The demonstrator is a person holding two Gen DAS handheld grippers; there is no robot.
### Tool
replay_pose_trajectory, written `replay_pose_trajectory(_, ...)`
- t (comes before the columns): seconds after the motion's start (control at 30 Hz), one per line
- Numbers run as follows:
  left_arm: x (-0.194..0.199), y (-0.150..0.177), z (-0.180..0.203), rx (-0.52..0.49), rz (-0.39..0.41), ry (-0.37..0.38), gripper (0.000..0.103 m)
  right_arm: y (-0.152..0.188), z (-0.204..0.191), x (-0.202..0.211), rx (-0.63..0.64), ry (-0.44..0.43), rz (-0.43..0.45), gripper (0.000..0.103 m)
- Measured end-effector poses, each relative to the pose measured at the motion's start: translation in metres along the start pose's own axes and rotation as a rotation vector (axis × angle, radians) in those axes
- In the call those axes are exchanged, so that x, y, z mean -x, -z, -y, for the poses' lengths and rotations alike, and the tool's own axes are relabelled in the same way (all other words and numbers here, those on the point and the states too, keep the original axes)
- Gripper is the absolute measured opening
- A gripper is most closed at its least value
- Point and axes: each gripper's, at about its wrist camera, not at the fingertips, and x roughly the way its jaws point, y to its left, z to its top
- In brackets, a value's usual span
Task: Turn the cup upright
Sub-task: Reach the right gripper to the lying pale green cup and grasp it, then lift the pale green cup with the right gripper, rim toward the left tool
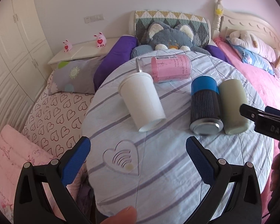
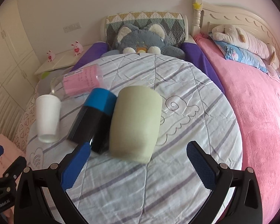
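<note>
Several cups lie on their sides on a round striped cushion (image 1: 158, 168). A white paper cup (image 1: 141, 100) lies in front of my open left gripper (image 1: 138, 149), base toward me. Behind it lies a clear glass with a pink label (image 1: 168, 68). A black tumbler with a blue band (image 1: 205, 106) and a pale green cup (image 1: 233, 106) lie side by side to the right. In the right wrist view, my open right gripper (image 2: 138, 151) sits just short of the pale green cup (image 2: 136, 123), with the black tumbler (image 2: 93, 119), white cup (image 2: 47, 117) and pink glass (image 2: 78, 83) to its left.
A grey plush cat (image 1: 169, 39) and a quilted pillow (image 1: 169, 20) sit behind the cushion (image 2: 158, 177). A pink blanket (image 2: 261, 112) covers the bed to the right. A heart-print sheet (image 1: 56, 115) and a white nightstand (image 1: 78, 52) are to the left. The right gripper's tip (image 1: 261, 117) shows beside the green cup.
</note>
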Motion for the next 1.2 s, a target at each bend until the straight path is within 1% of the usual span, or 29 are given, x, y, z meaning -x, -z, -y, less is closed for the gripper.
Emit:
replay_pose_trajectory(0.17,-0.015,-0.011,0.006,-0.005,-0.017,0.016,0.103,-0.016,-0.002,-0.023,0.014,-0.006,-0.054,0.103)
replay_pose_trajectory(0.33,-0.027,-0.014,0.007,-0.009,-0.037,0.027,0.103,-0.026,-0.002,-0.043,0.026,0.002,-0.100,0.102)
replay_pose_trajectory(0.4,-0.031,-0.015,0.006,-0.008,-0.045,0.032,0.103,-0.029,-0.002,-0.050,0.028,0.010,-0.116,0.094)
replay_pose_trajectory(0.6,-0.033,-0.014,0.004,-0.003,-0.048,0.038,0.103,-0.039,-0.005,-0.073,0.046,-0.001,-0.185,0.094)
replay_pose_trajectory(0.77,-0.034,-0.013,0.000,0.002,-0.049,0.036,0.103,-0.039,-0.007,-0.090,0.049,-0.013,-0.230,0.094)
replay_pose_trajectory(0.8,-0.033,-0.013,-0.001,0.004,-0.049,0.036,0.103,-0.038,-0.008,-0.093,0.050,-0.024,-0.239,0.091)
replay_pose_trajectory(0.87,-0.031,-0.010,-0.002,0.006,-0.047,0.037,0.103,-0.035,-0.010,-0.093,0.054,-0.050,-0.247,0.084)
replay_pose_trajectory(0.97,-0.026,-0.007,-0.002,0.006,-0.042,0.036,0.103,-0.031,-0.015,-0.085,0.083,-0.037,-0.229,0.083)
replay_pose_trajectory(1.2,-0.011,-0.001,0.002,-0.002,-0.025,0.042,0.103,-0.016,-0.007,-0.057,0.093,-0.063,-0.201,0.083)
